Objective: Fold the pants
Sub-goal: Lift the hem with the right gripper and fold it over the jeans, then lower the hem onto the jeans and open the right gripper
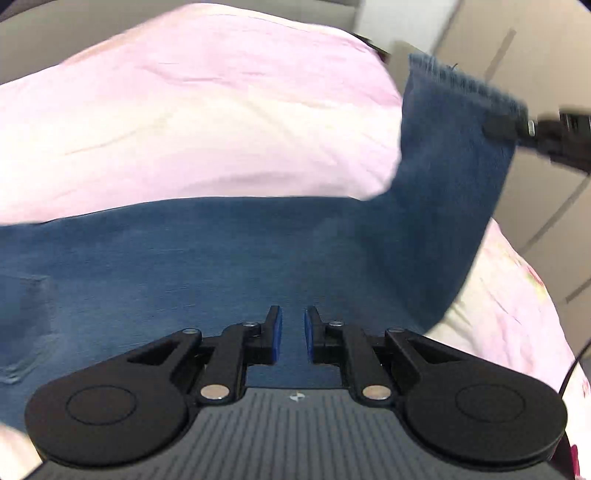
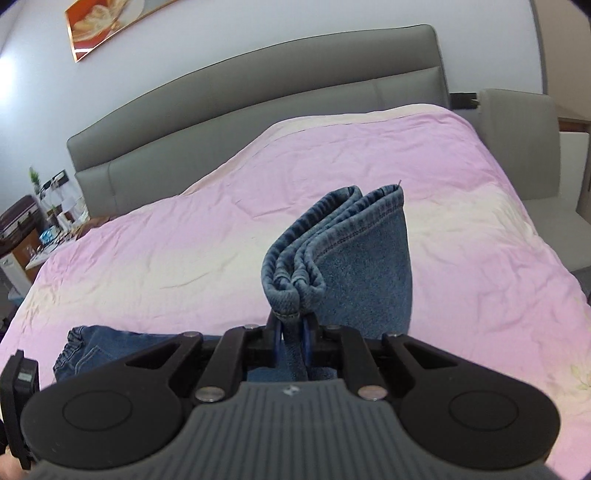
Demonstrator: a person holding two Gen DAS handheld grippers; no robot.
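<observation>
Blue denim pants (image 1: pixel 221 258) lie across a pink bedspread (image 1: pixel 207 122). In the left wrist view my left gripper (image 1: pixel 293 334) hovers low over the middle of the pants, jaws a little apart with nothing between them. The leg end (image 1: pixel 454 155) is lifted up at the right, held by my right gripper (image 1: pixel 502 127). In the right wrist view my right gripper (image 2: pixel 293 334) is shut on the bunched leg hems (image 2: pixel 332 251), which stand up above the fingers. The waistband (image 2: pixel 74 350) lies at the lower left.
The pink bedspread (image 2: pixel 184 240) covers the bed. A grey padded headboard (image 2: pixel 258 81) stands behind it. A cluttered nightstand (image 2: pixel 48 221) is at the far left, a grey chair (image 2: pixel 517 122) at the right, and a framed picture (image 2: pixel 107 22) hangs on the wall.
</observation>
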